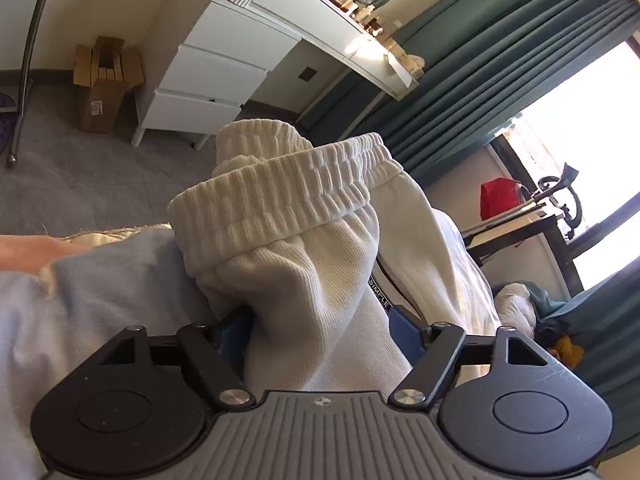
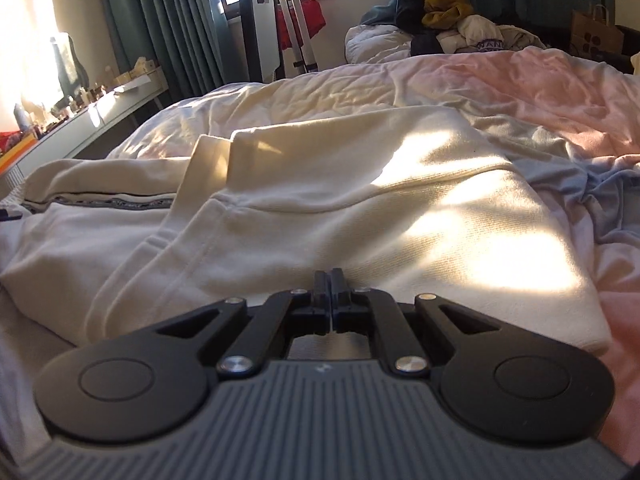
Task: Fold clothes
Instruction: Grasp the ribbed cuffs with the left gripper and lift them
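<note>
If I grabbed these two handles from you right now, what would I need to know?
Left gripper: clamped on a bunch of the cream sweatpants, ribbed cuff lifted above the bed.
Right gripper: shut, holding nothing, low at the edge of the cream garment spread on the bed.
Done: garment laid out, partly folded.
Left: bring the lifted end over, flatten, finish folding.

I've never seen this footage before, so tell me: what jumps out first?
In the left wrist view, a bunched cream garment with a ribbed elastic band fills the frame, gripped in the left claw. In the right wrist view, the right claw, shut, meets the sunlit cream cloth spread on the rumpled bed.
</note>
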